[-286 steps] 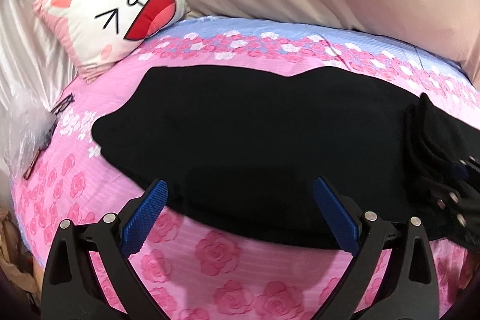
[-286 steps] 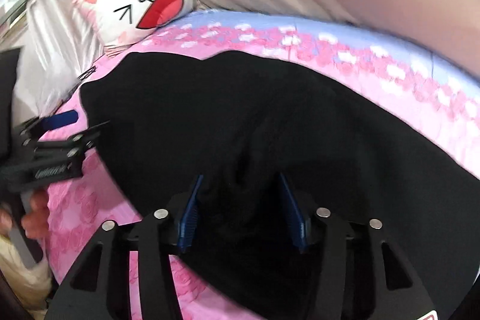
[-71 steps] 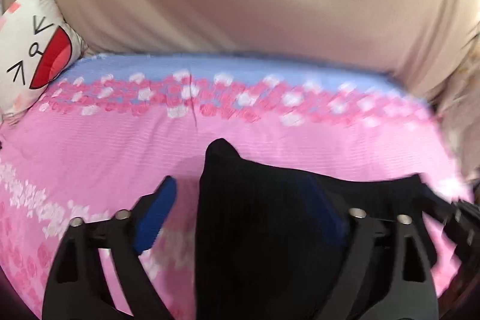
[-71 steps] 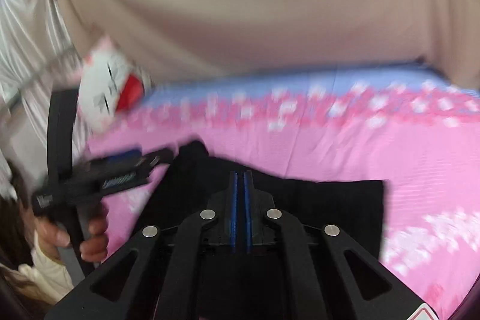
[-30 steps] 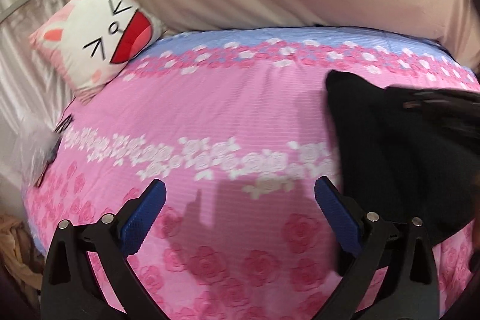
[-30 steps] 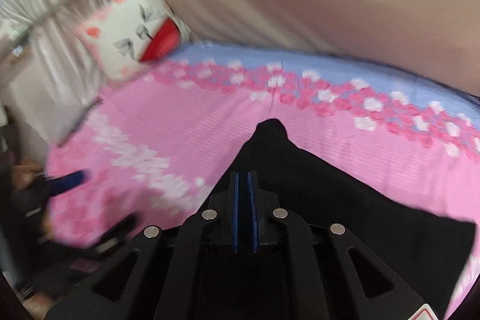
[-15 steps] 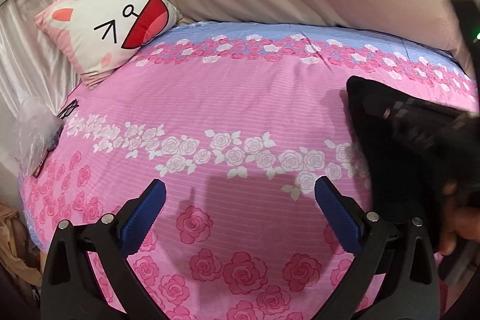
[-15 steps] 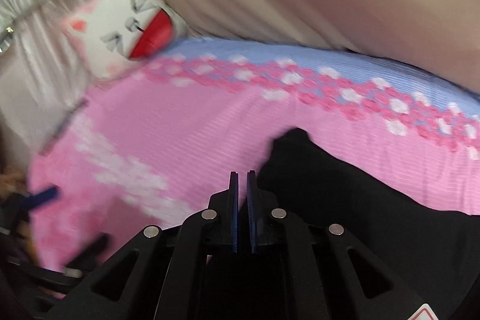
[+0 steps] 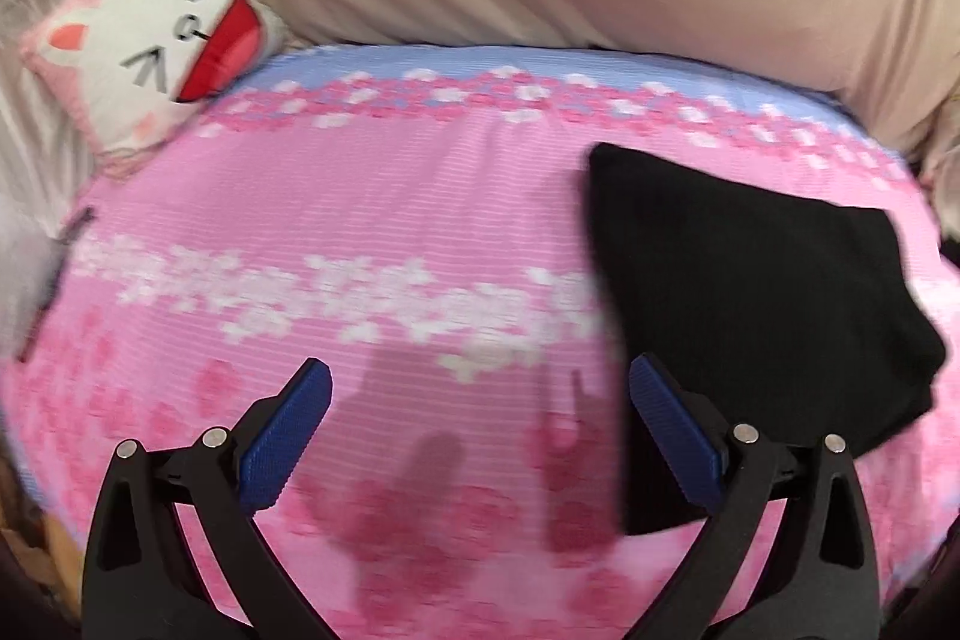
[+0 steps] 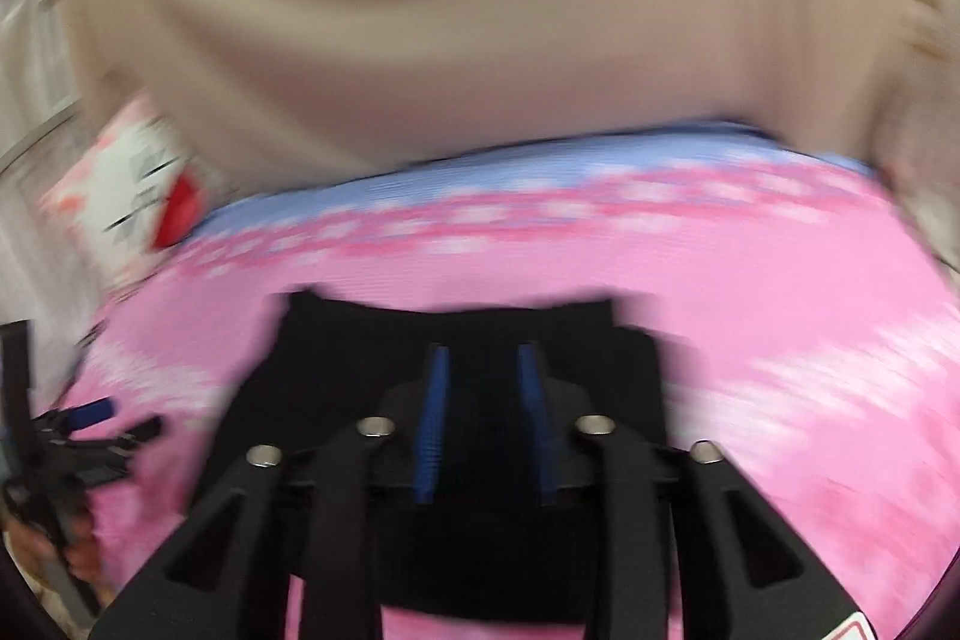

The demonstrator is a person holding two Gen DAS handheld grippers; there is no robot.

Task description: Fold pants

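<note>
Black pants (image 9: 756,292) lie folded square; left jaws spread, right jaws opening, empty.

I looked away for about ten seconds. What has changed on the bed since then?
The pants, then spread across the bed, now lie folded in a compact stack on the right. The right gripper, clamped shut a second ago, is opening above them. The left gripper stays open and empty; the pillow has not moved.

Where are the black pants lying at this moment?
In the left wrist view the folded black pants lie on the right part of the pink floral bedsheet, well away from the cat-face pillow at the upper left.
</note>
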